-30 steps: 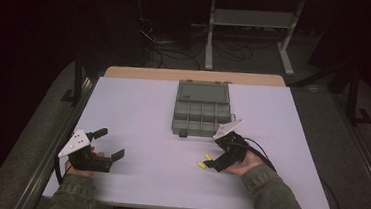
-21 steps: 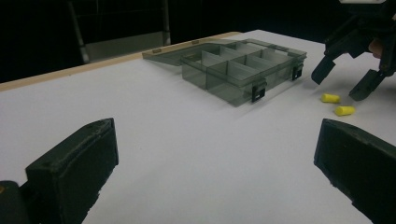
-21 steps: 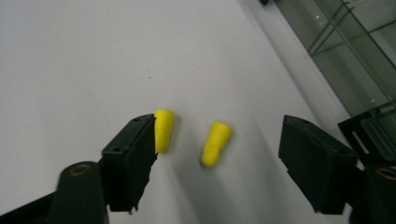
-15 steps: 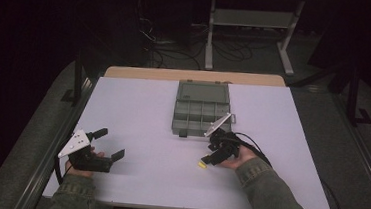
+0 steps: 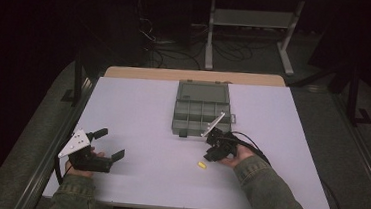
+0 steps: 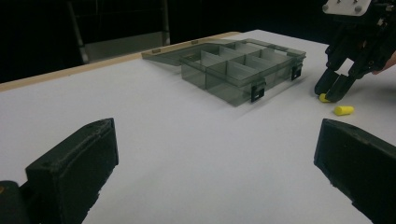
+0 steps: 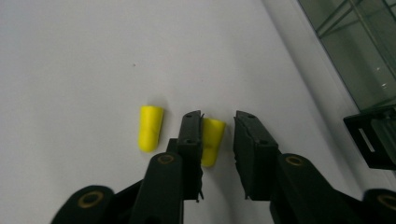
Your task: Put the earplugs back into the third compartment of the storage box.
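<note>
While the big white surface (image 5: 148,111) takes up most of the scene, the next largest thing on it is a smoky grey compartment box (image 5: 201,110), lid flipped open toward the far edge, sitting about in the middle. From the left gripper view its dividers look bare as far as I can see.

The left hand-held gripper (image 5: 104,143) rests near the person's left front corner with its jaws spread wide apart, nothing between them, well away from everything else.

The right hand-held gripper (image 7: 218,135) is tipped down at the surface just in front of the box. Its jaws have just been closing in, and one yellow earplug (image 7: 211,140) sits between them, right up against one jaw; there's a sliver of gap on the other side, so I wouldn't call it clamped yet.

A second yellow earplug (image 7: 150,127) lies loose just beside that jaw's outer side, flat on the surface.
</note>
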Motion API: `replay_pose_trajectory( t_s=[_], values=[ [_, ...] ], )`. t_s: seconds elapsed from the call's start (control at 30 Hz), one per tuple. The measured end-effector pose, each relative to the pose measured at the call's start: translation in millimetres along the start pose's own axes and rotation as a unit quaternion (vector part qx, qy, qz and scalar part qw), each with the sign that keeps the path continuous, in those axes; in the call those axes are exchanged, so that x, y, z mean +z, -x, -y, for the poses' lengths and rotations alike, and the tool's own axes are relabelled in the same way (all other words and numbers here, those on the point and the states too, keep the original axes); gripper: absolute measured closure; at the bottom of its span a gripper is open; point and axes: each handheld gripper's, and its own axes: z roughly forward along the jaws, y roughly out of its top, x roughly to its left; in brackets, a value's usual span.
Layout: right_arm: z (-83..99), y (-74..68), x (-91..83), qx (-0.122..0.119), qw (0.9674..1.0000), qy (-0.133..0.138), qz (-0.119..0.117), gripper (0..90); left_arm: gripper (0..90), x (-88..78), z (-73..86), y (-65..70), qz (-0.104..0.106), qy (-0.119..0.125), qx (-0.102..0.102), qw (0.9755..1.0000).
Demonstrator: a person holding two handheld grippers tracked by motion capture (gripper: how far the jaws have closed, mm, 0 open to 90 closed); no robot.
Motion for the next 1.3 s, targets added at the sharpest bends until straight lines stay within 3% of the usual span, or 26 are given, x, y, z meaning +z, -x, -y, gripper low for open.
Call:
replay_pose_trajectory(
  t_s=[0.23,0.73,1.3],
  values=[
    [0.5,1.6,-1.8,0.008,1.0000,0.002,-0.006,80.9,0.0,0.0,0.0,0.0,0.000,0.001,0.000,1.0000],
    [-8.7,7.4,-29.6,0.013,0.9989,0.044,-0.013,81.9,0.0,0.0,0.1,-0.2,0.000,0.001,-0.001,1.0000],
    [-26.0,15.5,-50.7,0.004,0.9979,0.065,-0.003,81.9,0.0,0.2,0.1,0.0,0.002,0.000,-0.001,1.0000]
  ],
)
